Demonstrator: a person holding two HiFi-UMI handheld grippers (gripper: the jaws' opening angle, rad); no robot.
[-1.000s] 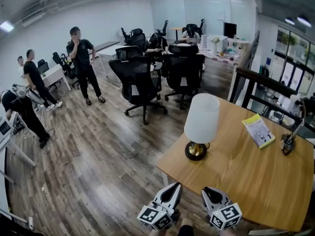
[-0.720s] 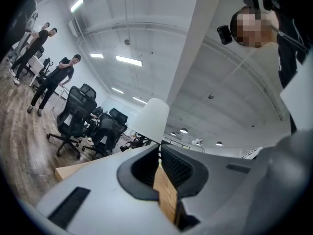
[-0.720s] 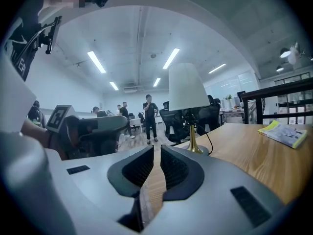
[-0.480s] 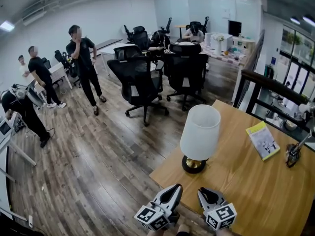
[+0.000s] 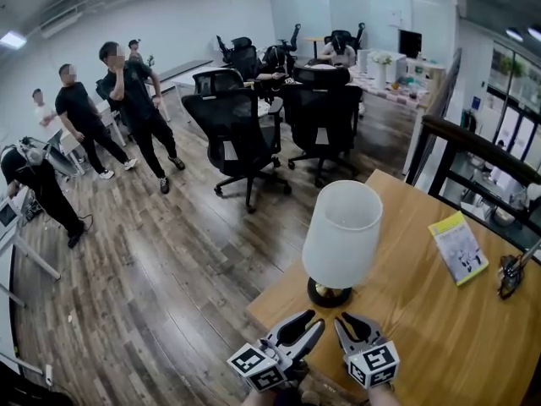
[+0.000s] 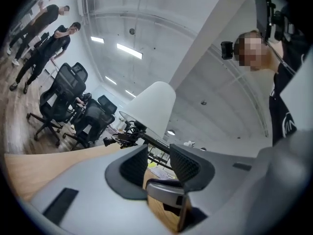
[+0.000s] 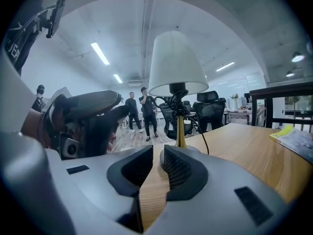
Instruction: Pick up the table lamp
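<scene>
The table lamp stands on the near left corner of the wooden table [image 5: 439, 328], with a white shade [image 5: 342, 231] over a dark round base [image 5: 328, 293] and a gold stem [image 7: 181, 130]. My left gripper [image 5: 302, 328] sits just in front of the base and slightly left; its jaws are opening, with nothing between them. In the left gripper view the shade [image 6: 154, 106] rises beyond the left gripper [image 6: 157, 158]. My right gripper [image 5: 350, 326] is shut and empty, just in front of the base and slightly right. In the right gripper view the right gripper [image 7: 157, 153] points at the stem.
A yellow booklet [image 5: 459, 248] and a small dark object [image 5: 510, 276] lie at the table's right. Black office chairs [image 5: 241, 138] and several standing people [image 5: 127, 100] are on the wood floor beyond. A dark railing [image 5: 473, 155] runs behind the table.
Both grippers have moved forward, closer to the lamp base. The left gripper's jaws have parted. The people at the left have shifted.
</scene>
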